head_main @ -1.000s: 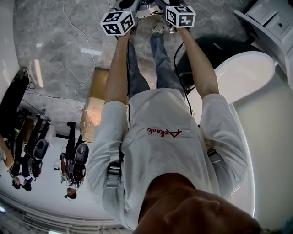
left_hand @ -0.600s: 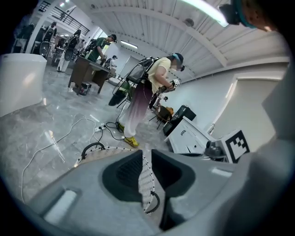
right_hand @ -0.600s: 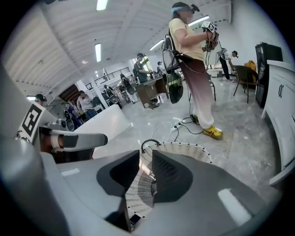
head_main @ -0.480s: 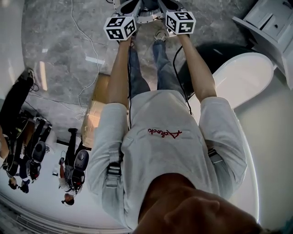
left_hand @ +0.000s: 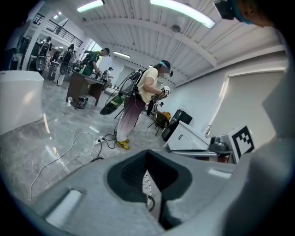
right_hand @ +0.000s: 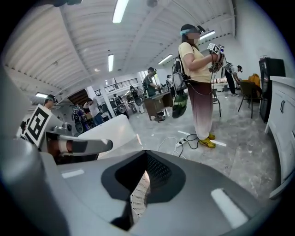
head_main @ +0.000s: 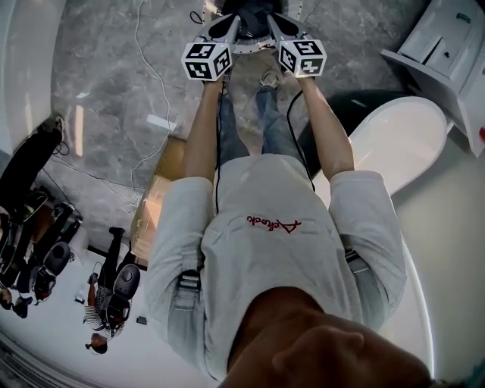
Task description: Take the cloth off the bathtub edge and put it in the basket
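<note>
- The cloth shows in no view, so neither where it lies nor which way its long axis runs can be told.
- In the head view, the bathtub (head_main: pixel 405 140) is at the person's right. Its white rim curves from upper right down along the picture's right side, and the stretch in sight is bare.
- Both arms reach straight forward over the grey marble floor (head_main: pixel 98 68). The left tool (head_main: pixel 229 23) and right tool (head_main: pixel 274 23) sit side by side, close together, with their marker cubes facing up.
- The left gripper view alone shows the left tool (left_hand: pixel 148 184) pressed together, having just been closing, with nothing between its jaws.
- The right gripper view shows the same of the right tool (right_hand: pixel 140 189): jaws just closed, meeting, and empty.
- Only the gripper views look out across the room. They show a person in a yellow top (right_hand: pixel 200 69) standing by floor cables (right_hand: pixel 186 140), desks further back, and strip lights overhead.
- Only the head view shows the cardboard (head_main: pixel 155 189) on the floor and the white cabinet (head_main: pixel 447 45) beyond the tub.
</note>
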{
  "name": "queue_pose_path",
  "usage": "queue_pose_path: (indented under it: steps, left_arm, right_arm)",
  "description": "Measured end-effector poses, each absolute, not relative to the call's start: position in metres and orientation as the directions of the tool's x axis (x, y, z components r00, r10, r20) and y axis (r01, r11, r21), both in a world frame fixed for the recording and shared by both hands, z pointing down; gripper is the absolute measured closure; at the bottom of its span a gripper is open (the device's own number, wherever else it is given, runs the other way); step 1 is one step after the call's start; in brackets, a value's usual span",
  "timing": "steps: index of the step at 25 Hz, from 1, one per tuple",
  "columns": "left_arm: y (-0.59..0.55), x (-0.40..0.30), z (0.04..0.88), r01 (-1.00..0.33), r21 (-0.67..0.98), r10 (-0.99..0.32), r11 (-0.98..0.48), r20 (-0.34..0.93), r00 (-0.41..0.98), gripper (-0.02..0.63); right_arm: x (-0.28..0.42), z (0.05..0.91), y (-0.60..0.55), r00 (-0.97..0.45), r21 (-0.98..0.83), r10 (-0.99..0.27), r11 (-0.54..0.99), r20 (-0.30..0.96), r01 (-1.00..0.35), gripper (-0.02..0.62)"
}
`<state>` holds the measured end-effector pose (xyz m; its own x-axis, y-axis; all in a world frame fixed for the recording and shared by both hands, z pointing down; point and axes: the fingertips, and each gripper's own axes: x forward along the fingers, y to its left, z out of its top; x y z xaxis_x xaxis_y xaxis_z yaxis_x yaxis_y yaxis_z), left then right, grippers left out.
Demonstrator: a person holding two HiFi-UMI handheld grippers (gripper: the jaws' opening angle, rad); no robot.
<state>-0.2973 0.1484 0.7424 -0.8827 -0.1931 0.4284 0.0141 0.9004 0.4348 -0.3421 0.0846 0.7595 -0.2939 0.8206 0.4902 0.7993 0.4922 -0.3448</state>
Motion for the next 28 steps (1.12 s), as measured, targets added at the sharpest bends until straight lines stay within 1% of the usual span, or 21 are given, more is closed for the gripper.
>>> queue_pose_path:
  steps: [8,17,22,28]
  left_arm:
    - [0.158,-0.279,0.677,-0.009,0.343,-0.142,0.939,0.367,-0.919,0.604]
    - [0.172,-0.276,0.604,-0.051,0.237,-0.125,0.970,0.310,-0.942,0.604]
    - [0.180,-0.276,0.553,-0.068,0.154,-0.108,0.986,0.267,-0.958,0.604]
    - [0.197,-0.271,0.503,-0.057,0.095,-0.076,0.994,0.211,-0.975,0.604]
  right_arm:
    - [-0.333,0.700,0.084,-0.341,-0.302,0.837,0.488,0.427,0.819,0.589]
    - [-0.343,0.619,0.091,-0.408,-0.273,0.859,0.492,0.310,0.827,0.589]
    - [-0.341,0.572,0.089,-0.433,-0.221,0.866,0.486,0.249,0.846,0.589]
    - [-0.341,0.530,0.088,-0.448,-0.162,0.873,0.479,0.196,0.863,0.589]
